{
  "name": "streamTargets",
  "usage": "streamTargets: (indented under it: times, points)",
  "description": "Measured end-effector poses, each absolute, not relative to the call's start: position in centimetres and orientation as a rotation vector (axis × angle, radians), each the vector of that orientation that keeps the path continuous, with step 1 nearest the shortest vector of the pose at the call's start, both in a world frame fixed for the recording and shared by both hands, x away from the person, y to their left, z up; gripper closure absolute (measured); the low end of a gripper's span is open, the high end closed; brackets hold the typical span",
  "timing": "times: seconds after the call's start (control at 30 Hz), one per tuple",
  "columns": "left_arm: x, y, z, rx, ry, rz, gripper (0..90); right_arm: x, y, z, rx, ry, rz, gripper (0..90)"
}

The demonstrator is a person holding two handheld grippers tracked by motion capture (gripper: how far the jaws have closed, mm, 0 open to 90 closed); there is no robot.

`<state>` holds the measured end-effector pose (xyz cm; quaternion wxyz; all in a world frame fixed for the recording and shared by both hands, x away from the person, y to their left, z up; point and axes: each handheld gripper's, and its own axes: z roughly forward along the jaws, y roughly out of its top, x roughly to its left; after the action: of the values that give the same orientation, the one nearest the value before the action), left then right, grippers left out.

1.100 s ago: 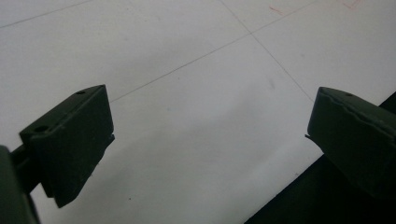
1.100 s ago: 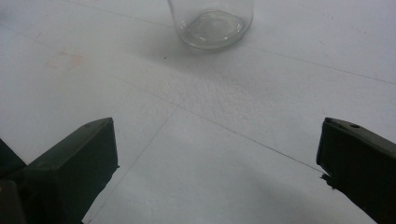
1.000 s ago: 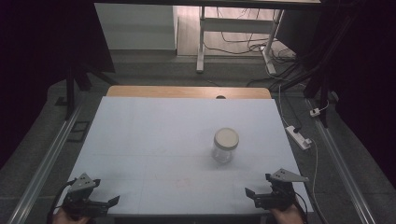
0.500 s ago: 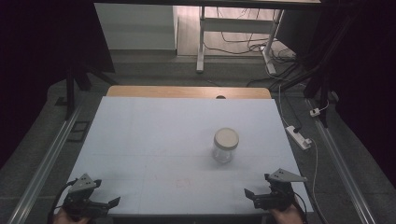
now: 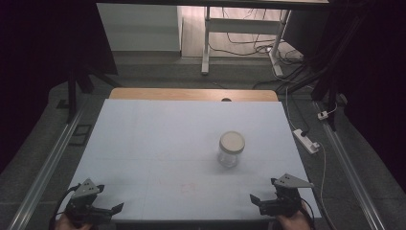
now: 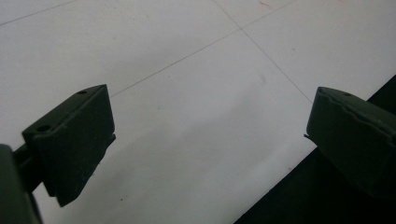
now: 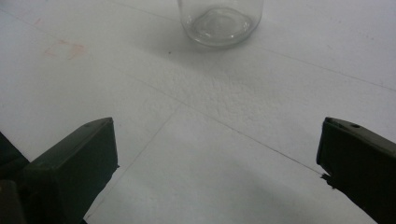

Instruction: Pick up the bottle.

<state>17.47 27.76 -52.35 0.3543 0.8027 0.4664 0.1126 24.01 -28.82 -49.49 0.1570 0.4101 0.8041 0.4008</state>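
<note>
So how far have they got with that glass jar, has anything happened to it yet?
Nothing looks done yet: the glass jar stands upright on the white table with its lid on, untouched. In hand: nothing; the left gripper and the right gripper sit open at the near edge, apart from the jar. Left: reaching and gripping the jar, probably with the right gripper, which faces it.
</note>
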Motion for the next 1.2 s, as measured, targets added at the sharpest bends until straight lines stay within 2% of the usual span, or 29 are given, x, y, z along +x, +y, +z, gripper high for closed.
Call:
streamTargets:
  times: [1.2]
  points:
    - [17.7,27.9,-52.4,2.067,1.223,0.276,2.5,24.9,-27.1,-48.2,1.05,2.307,1.214,0.0]
